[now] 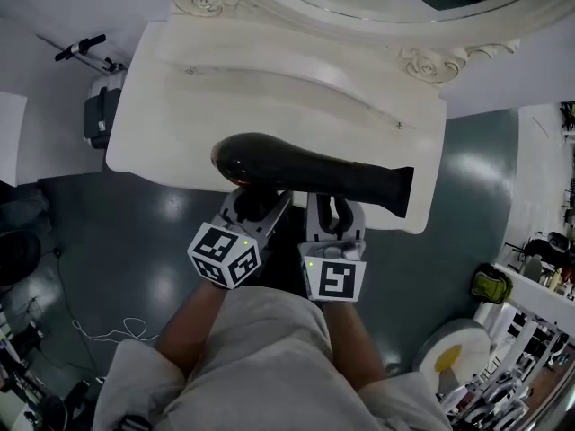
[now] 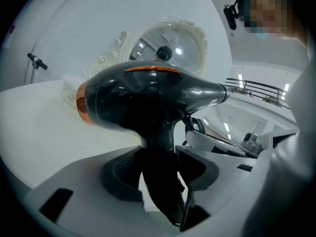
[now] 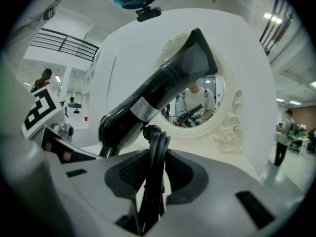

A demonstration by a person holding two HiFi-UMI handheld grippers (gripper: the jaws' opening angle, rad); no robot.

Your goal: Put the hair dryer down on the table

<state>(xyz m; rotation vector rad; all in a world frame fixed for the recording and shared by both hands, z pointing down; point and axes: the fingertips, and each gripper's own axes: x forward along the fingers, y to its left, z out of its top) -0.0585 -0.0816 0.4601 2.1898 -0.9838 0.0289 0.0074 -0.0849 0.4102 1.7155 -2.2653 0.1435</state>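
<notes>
You're holding the glossy black hair dryer [image 1: 305, 171] just over the front edge of the cream ornate table [image 1: 269, 70]. Its barrel is lying along that edge, nozzle toward the table's right end. Your left gripper [image 1: 256, 203] is clamping the handle [image 2: 160, 172], and your right gripper [image 1: 334, 212] is pinching the bundled black cord [image 3: 154, 167]. Both are sitting side by side off the table's front edge, tipping slightly down toward the tabletop, so the set-down looks to be forward and down.

Head view: mirror [image 1: 377, 12] mostly beyond the top edge, hair dryer [image 1: 305, 169] handle beneath its body.
</notes>
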